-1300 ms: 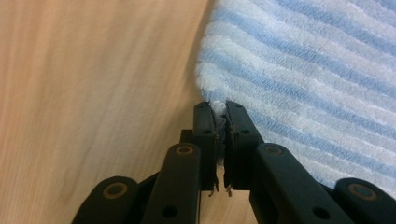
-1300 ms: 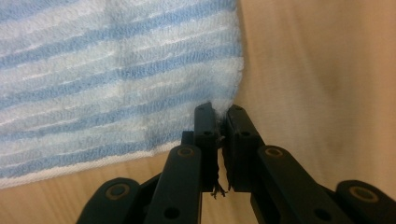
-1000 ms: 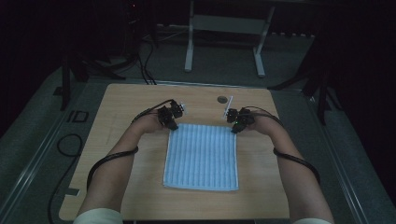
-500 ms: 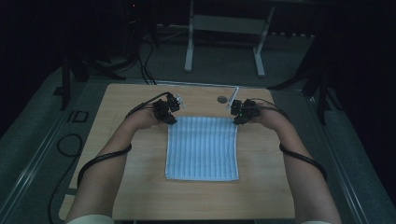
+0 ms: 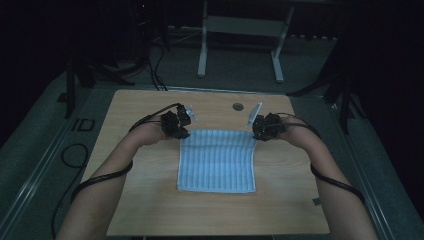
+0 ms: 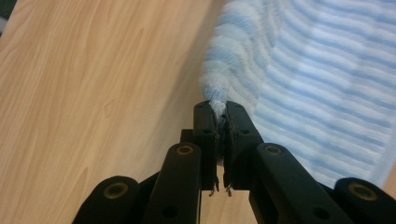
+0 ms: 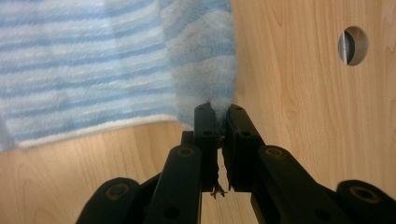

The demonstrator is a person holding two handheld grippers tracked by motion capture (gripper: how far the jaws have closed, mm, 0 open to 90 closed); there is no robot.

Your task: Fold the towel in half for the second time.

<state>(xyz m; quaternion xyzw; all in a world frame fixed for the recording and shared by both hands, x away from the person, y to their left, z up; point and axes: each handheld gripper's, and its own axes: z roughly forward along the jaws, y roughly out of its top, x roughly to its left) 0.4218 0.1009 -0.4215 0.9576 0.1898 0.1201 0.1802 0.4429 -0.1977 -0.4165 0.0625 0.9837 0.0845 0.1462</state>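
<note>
Spanning the scene: wooden table point(image 5: 150, 200), pale grain, with the person's forearms coming in from the near edge in the high view.
Towel: blue-and-white striped towel point(image 5: 217, 160) lies mid-table between the two hands; its near edge rests flat on the wood, its far edge is raised at both corners.
Left gripper: left gripper point(image 5: 176, 127) sits at the towel's far left corner; the left gripper view point(image 6: 219, 112) shows the jaws pressed together on a bunched corner of cloth.
Right gripper: right gripper point(image 5: 264, 131) sits at the far right corner; the right gripper view point(image 7: 219, 112) shows the jaws pinched tight on that corner, with the fabric hanging from them.
Hole: a small round hole point(image 5: 237, 106) in the tabletop, just beyond the towel's far edge, between the grippers.
</note>
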